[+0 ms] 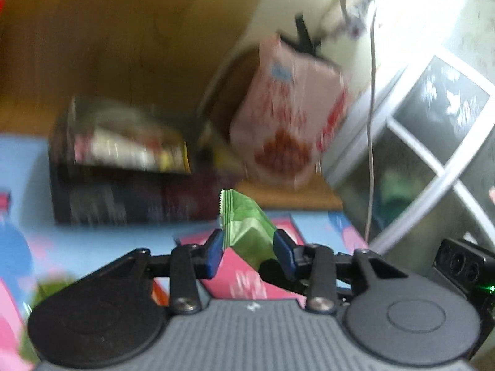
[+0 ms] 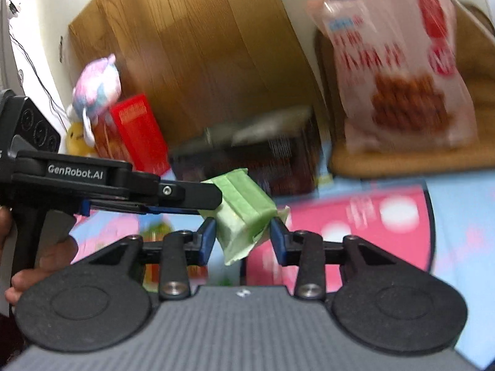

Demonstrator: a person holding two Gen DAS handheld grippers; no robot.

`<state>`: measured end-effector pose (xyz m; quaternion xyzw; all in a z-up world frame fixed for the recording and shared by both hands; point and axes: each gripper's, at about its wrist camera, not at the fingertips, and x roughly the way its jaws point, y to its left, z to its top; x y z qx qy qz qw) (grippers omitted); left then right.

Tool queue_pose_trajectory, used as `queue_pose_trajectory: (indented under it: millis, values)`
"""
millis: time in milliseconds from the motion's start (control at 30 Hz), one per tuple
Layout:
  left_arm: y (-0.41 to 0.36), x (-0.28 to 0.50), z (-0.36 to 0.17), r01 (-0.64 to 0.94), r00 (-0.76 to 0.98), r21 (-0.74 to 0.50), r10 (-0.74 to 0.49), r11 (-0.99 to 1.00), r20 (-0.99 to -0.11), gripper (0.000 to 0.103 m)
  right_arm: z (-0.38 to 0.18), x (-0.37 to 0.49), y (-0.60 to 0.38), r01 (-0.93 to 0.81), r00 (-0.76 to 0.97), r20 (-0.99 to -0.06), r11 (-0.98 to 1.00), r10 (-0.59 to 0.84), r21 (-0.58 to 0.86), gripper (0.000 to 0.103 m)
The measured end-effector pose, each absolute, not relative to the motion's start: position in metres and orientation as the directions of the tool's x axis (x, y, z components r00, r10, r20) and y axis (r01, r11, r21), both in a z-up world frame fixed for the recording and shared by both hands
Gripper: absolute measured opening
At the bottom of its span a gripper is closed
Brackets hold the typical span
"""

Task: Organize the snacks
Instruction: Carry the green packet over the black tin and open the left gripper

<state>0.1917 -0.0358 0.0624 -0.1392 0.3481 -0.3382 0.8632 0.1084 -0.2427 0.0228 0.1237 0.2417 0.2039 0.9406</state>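
Note:
A small green snack packet (image 1: 247, 228) sits between the blue pads of my left gripper (image 1: 249, 249), which is shut on it. The same green packet (image 2: 243, 213) also sits between the pads of my right gripper (image 2: 243, 236), which is closed against its lower part. The left gripper reaches in from the left in the right wrist view and clamps the packet's top. A dark box (image 1: 123, 191) holding snack packs stands behind on the colourful mat. A pink snack bag (image 2: 399, 71) with a red biscuit picture stands at the back right.
A red box (image 2: 136, 130) and a plush toy (image 2: 96, 83) stand at the back left against a wooden cabinet (image 2: 201, 46). A wooden board (image 2: 402, 157) lies under the pink bag (image 1: 287, 111). A white-framed glass door (image 1: 433, 130) is on the right.

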Motion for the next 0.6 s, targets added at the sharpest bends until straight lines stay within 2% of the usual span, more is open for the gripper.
queue_pose_trajectory:
  millis: [100,167,200,267,300,400,600]
  values:
    - [-0.031,0.218,0.084,0.472,0.603,-0.455,-0.653,0.755,-0.458,0.038,0.043,0.144,-0.236,-0.343,0.822,-0.357,0.887,0.443,0.309,0.041]
    - [-0.033,0.239,0.087,0.443,0.639,-0.423,-0.609,0.79,-0.469,0.047,0.053,0.173,-0.23,-0.347,0.835,-0.339,0.892,0.434,0.289,0.045]
    - [-0.034,0.25,0.084,0.411,0.659,-0.398,-0.569,0.82,-0.492,0.055,0.054,0.185,-0.228,-0.338,0.844,-0.337,0.902,0.417,0.269,0.048]
    - [-0.03,0.259,0.079,0.348,0.675,-0.374,-0.506,0.86,-0.537,0.053,0.053,0.204,-0.221,-0.284,0.87,-0.359,0.939,0.337,0.192,0.05]
    - [-0.021,0.257,0.077,0.341,0.67,-0.396,-0.515,0.853,-0.534,0.052,0.052,0.206,-0.222,-0.258,0.879,-0.364,0.949,0.309,0.183,0.05]
    - [0.007,0.234,0.073,0.35,0.676,-0.449,-0.553,0.822,-0.486,0.053,0.044,0.183,-0.24,-0.287,0.865,-0.335,0.916,0.374,0.28,0.051]
    - [0.044,0.161,0.059,0.395,0.609,-0.517,-0.638,0.759,-0.472,0.054,0.011,0.124,-0.247,-0.343,0.769,-0.384,0.837,0.511,0.426,0.052]
